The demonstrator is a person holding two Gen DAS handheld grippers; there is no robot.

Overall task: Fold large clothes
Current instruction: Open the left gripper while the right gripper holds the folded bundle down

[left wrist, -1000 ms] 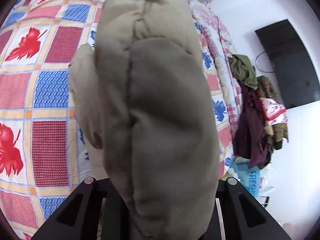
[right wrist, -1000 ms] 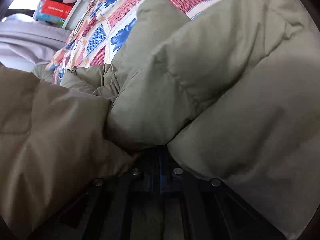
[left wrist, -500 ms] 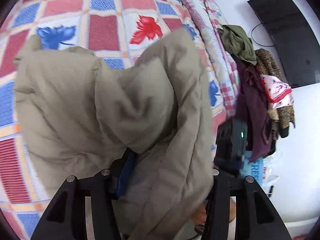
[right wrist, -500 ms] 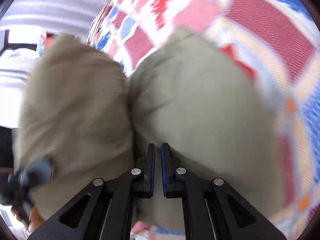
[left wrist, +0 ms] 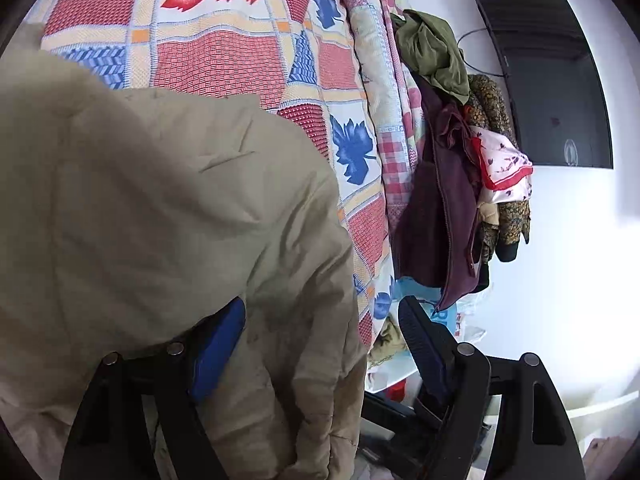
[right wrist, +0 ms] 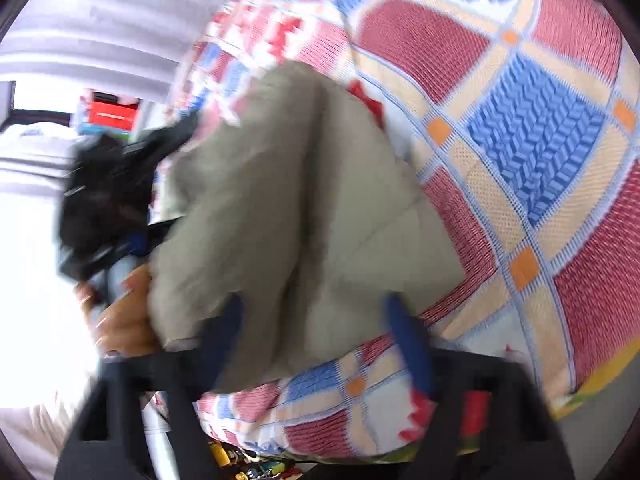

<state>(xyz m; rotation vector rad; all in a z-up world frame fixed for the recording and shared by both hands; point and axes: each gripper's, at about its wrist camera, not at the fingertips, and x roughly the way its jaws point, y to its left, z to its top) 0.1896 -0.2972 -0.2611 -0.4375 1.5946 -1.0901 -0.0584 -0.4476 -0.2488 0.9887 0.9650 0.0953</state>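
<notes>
On the bed [left wrist: 224, 64], near its edge, the coat [left wrist: 160, 208] has been set down as a bulky beige heap on the patterned quilt [right wrist: 536, 136]. Half a second ago the right gripper [right wrist: 316, 340] was shut with the coat bunched against it, and the left gripper [left wrist: 320, 344] had cloth draped between its fingers; a second ago the padding was filling both views. Now both pairs of fingers are spread apart. The left gripper's blue pad [left wrist: 218, 344] is still half buried under a fold of the coat, while its other finger [left wrist: 420, 340] is clear of the cloth, out past the bed's edge. In the right wrist view (badly blurred by motion) the coat lies between the open fingers, though contact cannot be made out. Beside the coat, away from the quilt's open part, a hand [right wrist: 124, 312] is seen on the left gripper's handle.

The release is judged to mean that one fold has been laid. The heap looks lumpy rather than flat, so the fold is probably not finished, and the puffy padding may spring open. Beyond the bed's edge, a clothes pile [left wrist: 448, 152] is hung against the wall.
</notes>
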